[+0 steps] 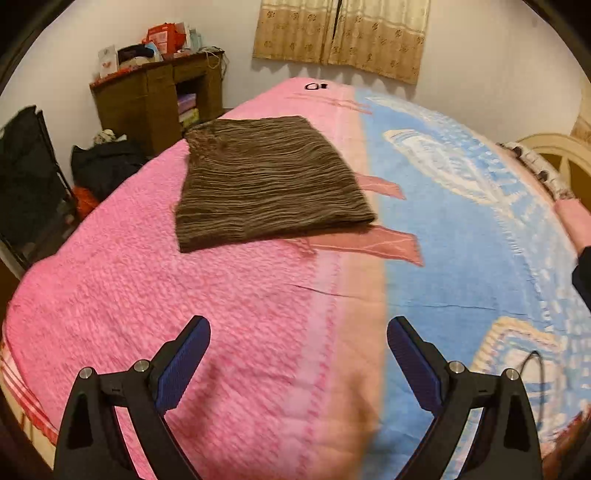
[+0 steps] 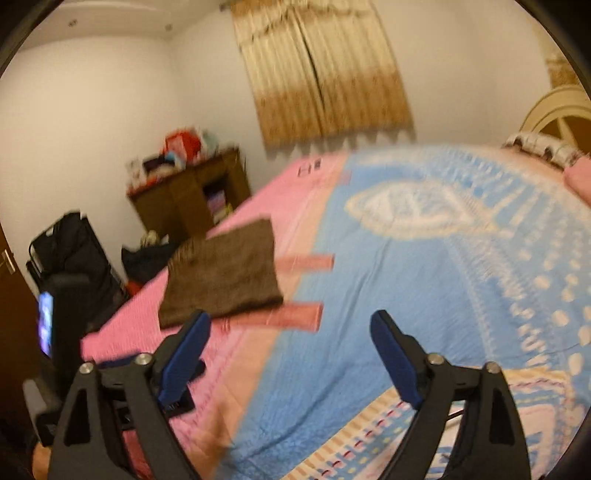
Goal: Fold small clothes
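A brown striped garment (image 1: 266, 181) lies folded flat in a rough rectangle on the pink side of the bed cover (image 1: 147, 295). My left gripper (image 1: 299, 326) hovers over the cover well short of it, open, with nothing between its blue pads (image 1: 184, 365). In the blurred right wrist view the same garment (image 2: 225, 273) lies ahead and to the left. My right gripper (image 2: 290, 319) is open and empty above the pink and blue border of the cover (image 2: 424, 295).
A wooden cabinet (image 1: 159, 99) piled with clutter stands beyond the bed's left edge, with black bags (image 1: 103, 166) on the floor beside it. A curtain (image 1: 343, 33) hangs on the far wall. The headboard (image 1: 554, 151) is at the right. A small black item (image 1: 314, 86) lies at the far bed edge.
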The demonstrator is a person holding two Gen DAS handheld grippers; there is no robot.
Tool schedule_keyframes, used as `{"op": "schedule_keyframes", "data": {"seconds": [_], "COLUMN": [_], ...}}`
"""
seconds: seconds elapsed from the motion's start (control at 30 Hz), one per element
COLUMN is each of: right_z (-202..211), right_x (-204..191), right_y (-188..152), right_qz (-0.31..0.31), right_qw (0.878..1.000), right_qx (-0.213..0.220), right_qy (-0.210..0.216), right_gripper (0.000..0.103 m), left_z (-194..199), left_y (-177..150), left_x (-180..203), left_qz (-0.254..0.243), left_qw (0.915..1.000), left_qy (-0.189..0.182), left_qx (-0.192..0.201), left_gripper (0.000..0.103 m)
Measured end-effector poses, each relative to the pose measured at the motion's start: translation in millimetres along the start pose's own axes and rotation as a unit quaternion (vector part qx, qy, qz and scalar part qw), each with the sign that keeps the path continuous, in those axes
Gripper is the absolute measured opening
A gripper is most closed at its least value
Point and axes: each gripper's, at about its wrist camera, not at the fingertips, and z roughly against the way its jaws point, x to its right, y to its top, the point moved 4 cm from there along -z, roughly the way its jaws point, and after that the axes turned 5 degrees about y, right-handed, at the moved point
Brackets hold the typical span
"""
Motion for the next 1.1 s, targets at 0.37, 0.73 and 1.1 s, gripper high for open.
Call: {"op": "schedule_keyframes", "data": {"seconds": [0.37,0.73,1.1], "right_z": [46.4,76.1,91.2], "right_x": [-25.3,-41.1,-43.1], "right_y": [18.6,22.3,26.4], "right_qz": [0.035,0.071,0.073], "right_qw": [0.995,0.987,0.981], "right_qx": [0.095,0.146,0.181], "right_qy": [0.002,0.001,0.003], "right_gripper": [0.103,0.103,0.103], "left_z": [60.7,91.9,131.0], "left_y": [-2.8,-1.8,6.0], "left_x": [-5.8,-12.1,-26.3], "left_qz": [-0.015,0.025,0.016], "left_qw": [0.9962,0.9924,0.9775], "left_qy": [0.044,-0.066,0.098], "left_qx": [0.074,0.101,0.186], "left_gripper": [0.102,0.102,0.102]}}
